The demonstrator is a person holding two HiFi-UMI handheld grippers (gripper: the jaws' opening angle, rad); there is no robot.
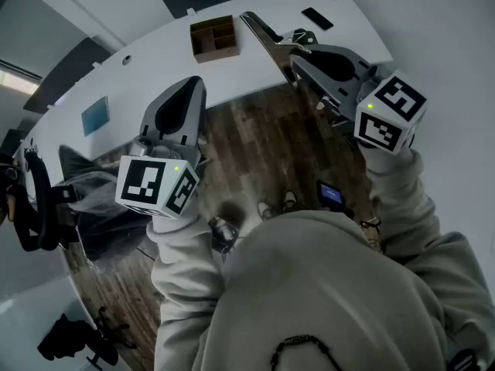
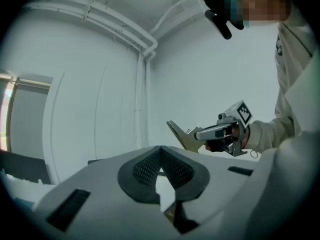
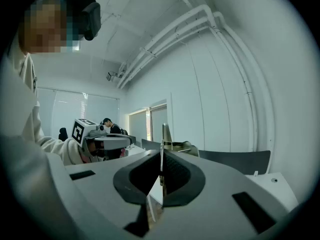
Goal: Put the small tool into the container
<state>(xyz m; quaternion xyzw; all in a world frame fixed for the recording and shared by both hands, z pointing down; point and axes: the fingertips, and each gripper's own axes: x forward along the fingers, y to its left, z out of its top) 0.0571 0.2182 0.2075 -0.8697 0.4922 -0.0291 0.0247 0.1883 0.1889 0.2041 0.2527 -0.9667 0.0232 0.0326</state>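
My right gripper [image 1: 300,59] is clamped on the small tool [image 1: 264,31], a flat, thin metal blade with a slanted tip. Its dull sheen runs edge-on between the ribbed black pads in the right gripper view. I hold it up in the air over the curved white table [image 1: 155,59]. The container [image 1: 214,39] (a brown wooden box with open compartments) sits on that table just left of the blade. My left gripper [image 1: 190,85] is closed and empty above the plank floor [image 1: 255,145].
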